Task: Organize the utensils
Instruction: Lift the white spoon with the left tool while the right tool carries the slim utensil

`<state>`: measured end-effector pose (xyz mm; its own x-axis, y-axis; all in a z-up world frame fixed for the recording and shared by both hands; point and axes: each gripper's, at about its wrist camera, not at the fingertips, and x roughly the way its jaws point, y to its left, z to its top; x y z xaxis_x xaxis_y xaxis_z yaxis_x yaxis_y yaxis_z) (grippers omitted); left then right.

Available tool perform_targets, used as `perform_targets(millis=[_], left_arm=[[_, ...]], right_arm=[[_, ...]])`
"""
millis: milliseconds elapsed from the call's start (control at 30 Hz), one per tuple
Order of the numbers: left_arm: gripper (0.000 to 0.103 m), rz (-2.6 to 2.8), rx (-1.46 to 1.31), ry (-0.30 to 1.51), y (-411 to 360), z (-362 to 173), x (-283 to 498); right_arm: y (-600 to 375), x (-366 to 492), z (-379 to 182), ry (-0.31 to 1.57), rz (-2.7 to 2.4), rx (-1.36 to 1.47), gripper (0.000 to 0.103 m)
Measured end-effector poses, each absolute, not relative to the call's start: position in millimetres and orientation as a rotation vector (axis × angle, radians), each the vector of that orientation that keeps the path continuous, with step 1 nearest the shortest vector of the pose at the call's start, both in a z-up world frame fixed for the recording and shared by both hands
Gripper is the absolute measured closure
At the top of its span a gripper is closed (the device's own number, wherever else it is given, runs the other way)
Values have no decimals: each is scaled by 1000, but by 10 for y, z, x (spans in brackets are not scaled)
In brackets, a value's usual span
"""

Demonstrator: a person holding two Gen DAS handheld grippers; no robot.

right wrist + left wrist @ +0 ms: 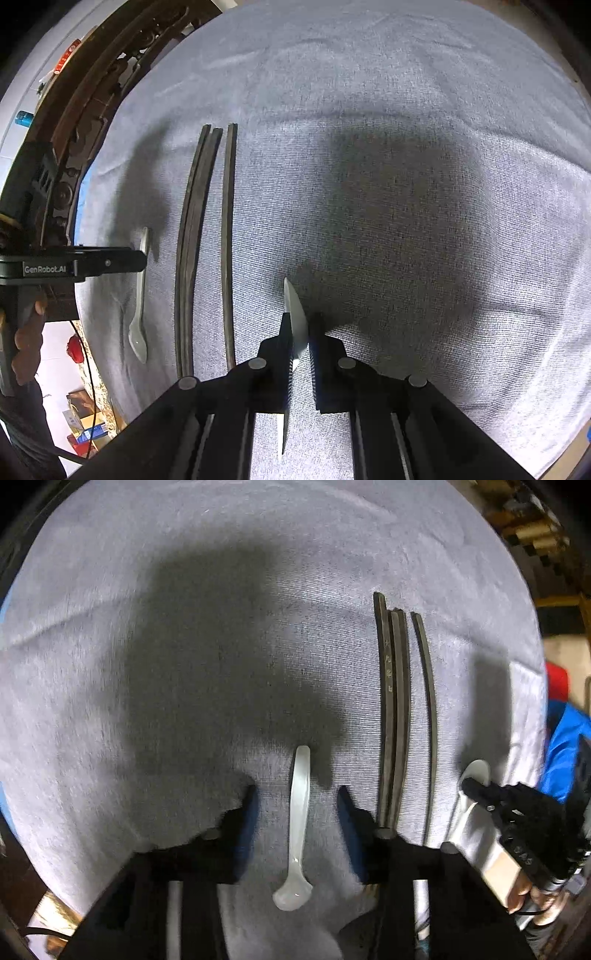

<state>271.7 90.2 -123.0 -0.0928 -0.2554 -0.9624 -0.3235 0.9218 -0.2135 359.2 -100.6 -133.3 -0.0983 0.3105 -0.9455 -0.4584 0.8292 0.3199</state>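
The left tool (297,805) stands spread around a white spoon (300,823) lying free on the grey cloth (184,664) beside the chopsticks (397,716). The right tool (308,334) pinches a second spoon (295,317); next it needs setting down alongside.

Both cams sit on my grippers, looking steeply down along the fingers, close over the grey cloth (184,590). Left cam sees my right gripper (476,790) at its right edge; right cam sees my left gripper (140,260) at left. Shared: dark chopsticks (395,709), cloth.
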Motion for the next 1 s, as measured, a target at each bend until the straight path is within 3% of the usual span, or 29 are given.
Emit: perform_targets(millis=[33, 67, 367, 400, 733, 1000], left_arm=[[79, 71, -424, 1688, 891, -1217, 2741], [80, 69, -400, 1703, 875, -1223, 2769], [82, 98, -283, 1732, 604, -1242, 2969], [92, 104, -256, 1725, 560, -1235, 2990], [93, 47, -419, 1632, 714, -1195, 2787], [93, 55, -578, 1451, 1009, -1006, 2331]], right_arm=[[-1001, 3593, -1335, 1540, 648, -124, 93], [-999, 3595, -1337, 1541, 648, -126, 93], [-922, 3582, -1323, 1543, 639, -171, 93], [-922, 3583, -1324, 1543, 638, -171, 93], [-1080, 3545, -1321, 1522, 628, -100, 95], [-1482, 3426, -1144, 1436, 610, 67, 95]])
